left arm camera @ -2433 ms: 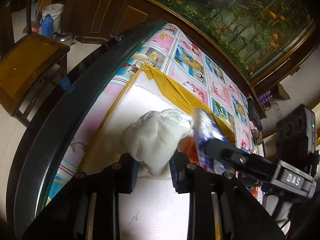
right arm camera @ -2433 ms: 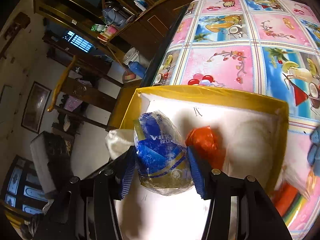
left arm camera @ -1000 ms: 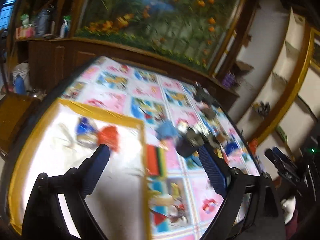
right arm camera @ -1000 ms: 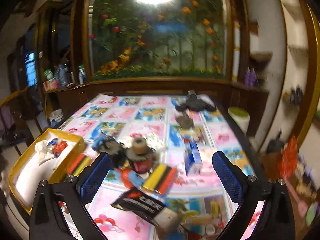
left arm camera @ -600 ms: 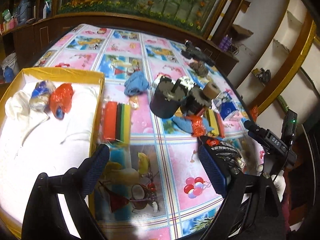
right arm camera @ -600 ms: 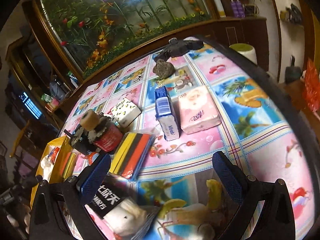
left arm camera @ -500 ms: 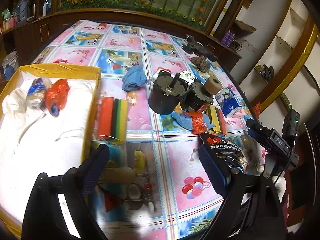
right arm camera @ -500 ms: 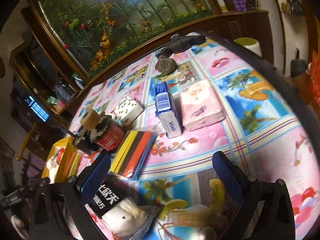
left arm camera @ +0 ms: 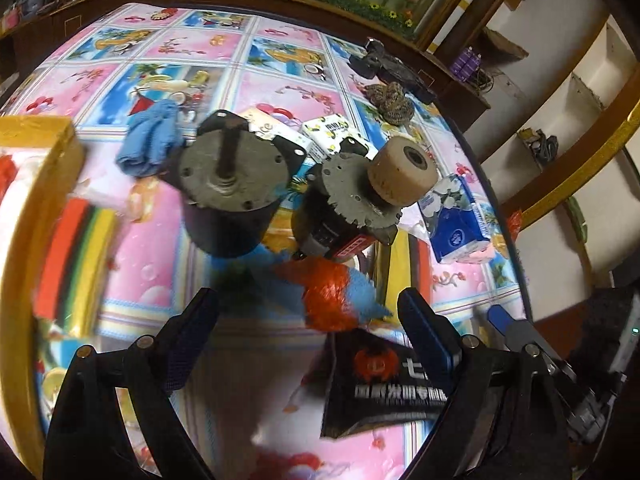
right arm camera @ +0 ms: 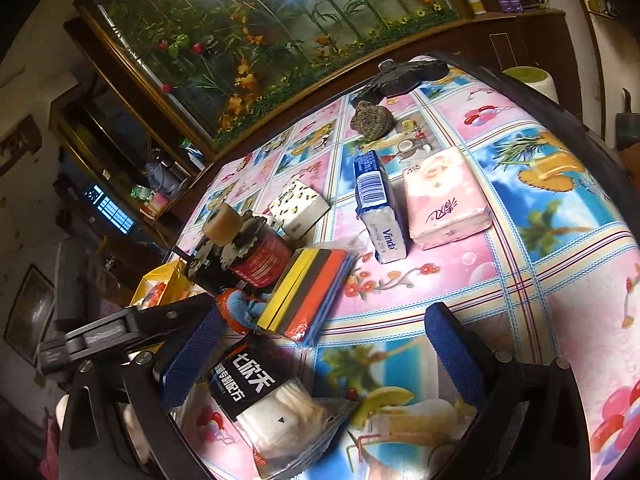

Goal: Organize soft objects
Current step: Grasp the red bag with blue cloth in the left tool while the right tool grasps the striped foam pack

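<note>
My left gripper (left arm camera: 306,330) is open and points down at an orange mesh ball with a blue cloth (left arm camera: 328,300), which lies between its fingertips without touching them. A black-and-white packet of cotton pads (right arm camera: 260,392) lies on the table between the jaws of my open right gripper (right arm camera: 320,354), close to its left finger. The yellow-rimmed box (left arm camera: 38,184) sits at the left, with a red item just showing inside. A striped sponge pack (left arm camera: 72,248) lies next to it, and a second one (right arm camera: 308,292) sits ahead of the right gripper.
Two heavy motors (left arm camera: 228,184) (left arm camera: 360,200) stand just behind the mesh ball. A blue rag (left arm camera: 150,140), white (right arm camera: 296,204), blue (right arm camera: 378,216) and pink (right arm camera: 444,200) tissue packs, a wire scourer (right arm camera: 372,120) and a black object (right arm camera: 408,72) lie further back. The table edge curves at the right.
Both grippers let go of the white cloth and blue packet in the box, swung right over the table and dropped low. The left now straddles the mesh ball, the right the black packet.
</note>
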Motion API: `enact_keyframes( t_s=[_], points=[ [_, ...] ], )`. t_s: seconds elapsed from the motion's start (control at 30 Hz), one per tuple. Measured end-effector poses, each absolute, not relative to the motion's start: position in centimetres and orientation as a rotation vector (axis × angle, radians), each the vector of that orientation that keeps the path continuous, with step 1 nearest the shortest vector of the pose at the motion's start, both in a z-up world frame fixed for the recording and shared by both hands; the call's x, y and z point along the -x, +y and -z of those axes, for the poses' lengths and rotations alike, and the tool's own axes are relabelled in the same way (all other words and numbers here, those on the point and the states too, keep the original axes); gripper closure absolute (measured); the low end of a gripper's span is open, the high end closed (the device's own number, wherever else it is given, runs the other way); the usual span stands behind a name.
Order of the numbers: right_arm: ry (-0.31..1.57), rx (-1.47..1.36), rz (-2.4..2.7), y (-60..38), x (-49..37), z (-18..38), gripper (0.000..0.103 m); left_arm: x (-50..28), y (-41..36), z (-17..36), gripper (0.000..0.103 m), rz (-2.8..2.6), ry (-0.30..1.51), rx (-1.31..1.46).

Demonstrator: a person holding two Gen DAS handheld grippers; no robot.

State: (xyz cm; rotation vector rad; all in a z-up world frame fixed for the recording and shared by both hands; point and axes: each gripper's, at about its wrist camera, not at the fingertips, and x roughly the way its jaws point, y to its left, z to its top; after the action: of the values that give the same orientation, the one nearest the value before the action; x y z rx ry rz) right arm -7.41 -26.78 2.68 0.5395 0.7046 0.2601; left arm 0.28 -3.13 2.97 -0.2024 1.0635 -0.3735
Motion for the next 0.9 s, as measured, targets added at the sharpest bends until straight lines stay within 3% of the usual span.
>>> enact_keyframes(
  t_s=[0.1,0.17,0.2,0.23,0.5,0.9],
  points=[
    [0.697,-0.535,-0.261,-26.5,7.6,-2.8,0.001,-0.9,-4.3,-2.0,0.012,0.377,1.08,0.182],
    [0.696,-0.535,-0.262,-26.4,7.6,-2.8,0.001,-0.9,-4.5,-1.7,0.02,0.386,1.078,0.173],
    [0.698,-0.536,-0.263,-26.4,7.6,-2.8,0.001,-0.8,-4.7,-1.8,0.042,0.394,1.069,0.151],
    [0.701,-0.538,-0.262,-26.4,7.5,-2.7,0.001,-0.7,-4.8,-1.7,0.052,0.411,1.075,0.132],
    [0.744,-0.522,-0.245,-25.8,6.7,-2.3,0.001,1.2,-1.9,-2.8,0.056,0.451,1.066,0.21],
    [0.829,-0.454,-0.23,-24.1,5.1,-2.3,0.001,7.6,9.6,-7.3,0.056,0.449,0.913,0.417]
  ],
)
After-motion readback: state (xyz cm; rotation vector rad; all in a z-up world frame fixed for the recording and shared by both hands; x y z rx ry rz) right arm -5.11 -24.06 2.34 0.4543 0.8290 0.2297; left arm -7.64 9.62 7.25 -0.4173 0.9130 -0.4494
